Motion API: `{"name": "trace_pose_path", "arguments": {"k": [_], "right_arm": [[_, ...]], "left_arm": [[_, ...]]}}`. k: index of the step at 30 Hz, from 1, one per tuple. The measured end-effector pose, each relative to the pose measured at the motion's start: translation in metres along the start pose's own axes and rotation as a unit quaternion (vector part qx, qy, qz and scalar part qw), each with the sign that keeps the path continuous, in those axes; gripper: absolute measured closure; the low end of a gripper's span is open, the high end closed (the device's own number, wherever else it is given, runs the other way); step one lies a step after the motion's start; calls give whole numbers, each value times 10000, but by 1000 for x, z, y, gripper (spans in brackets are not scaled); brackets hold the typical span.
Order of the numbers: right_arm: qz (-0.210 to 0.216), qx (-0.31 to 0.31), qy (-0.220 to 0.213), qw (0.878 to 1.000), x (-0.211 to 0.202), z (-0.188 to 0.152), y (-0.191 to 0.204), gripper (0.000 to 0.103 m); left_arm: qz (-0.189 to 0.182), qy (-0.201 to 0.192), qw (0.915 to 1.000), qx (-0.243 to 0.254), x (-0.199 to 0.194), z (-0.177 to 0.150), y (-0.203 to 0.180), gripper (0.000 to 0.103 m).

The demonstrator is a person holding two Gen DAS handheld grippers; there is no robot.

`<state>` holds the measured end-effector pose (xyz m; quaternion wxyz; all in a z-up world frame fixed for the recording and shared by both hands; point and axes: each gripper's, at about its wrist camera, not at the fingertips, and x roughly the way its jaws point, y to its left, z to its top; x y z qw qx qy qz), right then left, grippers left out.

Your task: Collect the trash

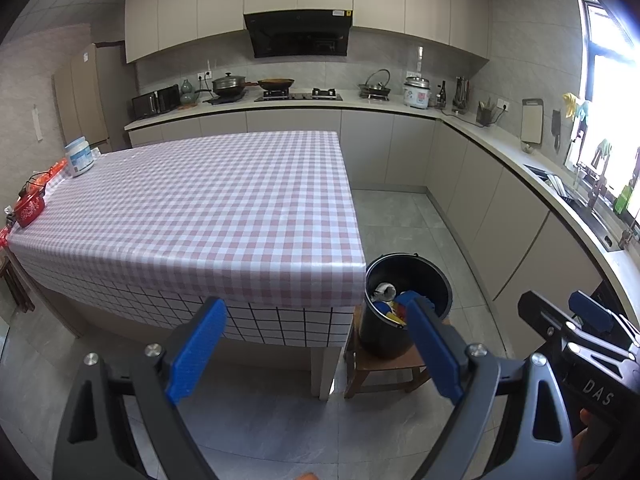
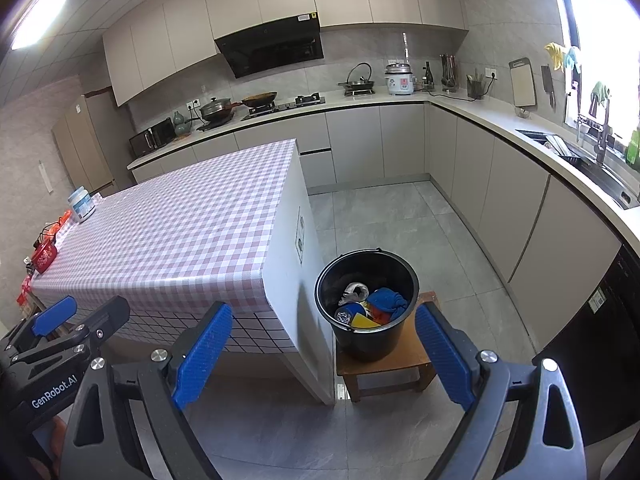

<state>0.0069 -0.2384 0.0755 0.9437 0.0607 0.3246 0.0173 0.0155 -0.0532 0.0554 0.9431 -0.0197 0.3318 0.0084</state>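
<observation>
So the trash is all sitting in the round black plastic bucket (image 2: 366, 304): a crumpled grey wad, a blue cloth, something yellow and orange. That bucket is parked on a small brown wooden stool (image 2: 384, 364) just beside the corner of the table with the pink-and-white checked plastic cloth (image 2: 180, 232). My left hand-held gripper (image 1: 316, 348) and right hand-held gripper (image 2: 324, 356) are both released, jaws wide, nothing between them, hanging off the near edge. Tabletop looks bare of litter from here, so I reckon collecting is basically done. If anything's left, I'd scan the far-left clutter by the white round tub (image 1: 79, 156) before committing.
</observation>
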Motion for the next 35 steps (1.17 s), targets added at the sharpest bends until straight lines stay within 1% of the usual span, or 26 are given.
{"name": "trace_pose_path", "arguments": {"k": [15, 24, 29, 31, 35], "right_arm": [[-103, 22, 46, 9999, 6, 0, 8, 9], [-97, 26, 78, 9999, 8, -1, 11, 9], [-100, 31, 94, 9999, 10, -2, 11, 9], [-99, 33, 93, 9999, 11, -4, 12, 9], [-127, 10, 93, 9999, 11, -5, 13, 9]], "left_arm": [[-89, 25, 9999, 41, 4, 4, 3, 11], [-134, 115, 9998, 14, 8, 6, 7, 11], [-220, 166, 9996, 18, 10, 5, 8, 11], [-338, 155, 9993, 19, 10, 4, 8, 11], [-353, 133, 9993, 1, 11, 5, 9, 11]]}}
